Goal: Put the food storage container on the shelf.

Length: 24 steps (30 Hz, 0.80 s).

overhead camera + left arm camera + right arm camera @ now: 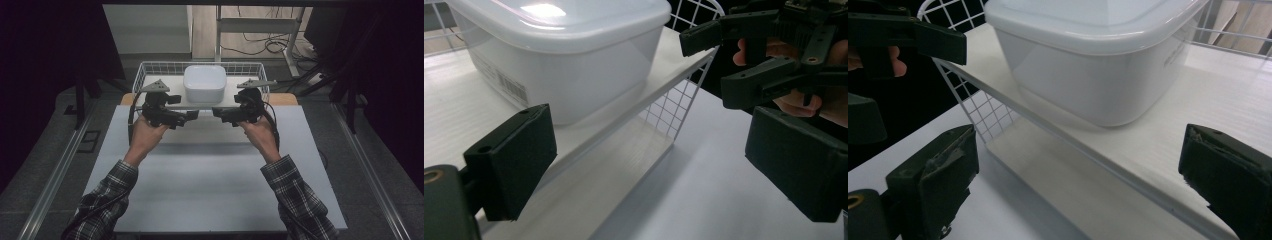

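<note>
On the white shelf board (175,85) inside the wire basket (150,67) sits the lidded white plastic container (205,83), its contents hidden. My left gripper (192,115) and right gripper (216,111) hover just before it, both jaws apart and empty. If I squeeze unevenly, I judge the smooth tub could skid back or tip against the wire.

The person wears a dark plaid shirt with pale check lines, its long sleeves (107,197) buttoned at the cuffs. Each hand grips a matte black gripper: the left gripper (192,115) and right gripper (216,111) both carry a grey three-cornered plate behind the fingers and a black cable. The fingers (511,160) are blocky, with small round holes near their bases.
</note>
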Tool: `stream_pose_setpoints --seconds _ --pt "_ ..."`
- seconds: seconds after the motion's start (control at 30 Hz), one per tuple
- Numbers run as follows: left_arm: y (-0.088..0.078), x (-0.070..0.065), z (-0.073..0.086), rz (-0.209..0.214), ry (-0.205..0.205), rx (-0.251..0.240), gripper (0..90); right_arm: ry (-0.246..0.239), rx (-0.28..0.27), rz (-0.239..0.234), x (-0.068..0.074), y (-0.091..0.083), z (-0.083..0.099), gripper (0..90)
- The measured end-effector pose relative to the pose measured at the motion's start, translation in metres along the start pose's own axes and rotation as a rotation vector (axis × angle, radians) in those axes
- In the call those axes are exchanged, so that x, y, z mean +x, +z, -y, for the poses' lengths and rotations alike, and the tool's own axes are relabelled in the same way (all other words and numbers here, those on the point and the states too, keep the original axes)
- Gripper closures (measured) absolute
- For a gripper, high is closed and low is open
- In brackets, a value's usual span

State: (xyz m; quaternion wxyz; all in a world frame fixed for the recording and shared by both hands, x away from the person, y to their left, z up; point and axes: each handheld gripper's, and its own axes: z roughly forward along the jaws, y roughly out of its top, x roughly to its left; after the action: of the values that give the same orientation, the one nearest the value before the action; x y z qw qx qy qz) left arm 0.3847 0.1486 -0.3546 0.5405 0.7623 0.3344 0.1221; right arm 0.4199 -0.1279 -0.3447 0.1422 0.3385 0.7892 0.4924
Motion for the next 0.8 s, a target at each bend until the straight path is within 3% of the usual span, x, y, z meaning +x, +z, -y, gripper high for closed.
stream_pose_setpoints --seconds 0.4,0.57,0.8 --pt "0.001 -0.017 0.021 0.021 0.042 0.028 4.7 -0.045 0.002 -0.024 0.016 -0.008 0.013 2.5" --pt "0.001 -0.019 0.030 0.027 0.043 0.034 4.8 -0.072 0.012 -0.025 0.020 -0.010 0.021 2.5" --pt "0.004 -0.023 0.047 0.035 0.030 0.050 4.7 -0.069 0.011 -0.032 0.020 -0.011 0.032 2.5"
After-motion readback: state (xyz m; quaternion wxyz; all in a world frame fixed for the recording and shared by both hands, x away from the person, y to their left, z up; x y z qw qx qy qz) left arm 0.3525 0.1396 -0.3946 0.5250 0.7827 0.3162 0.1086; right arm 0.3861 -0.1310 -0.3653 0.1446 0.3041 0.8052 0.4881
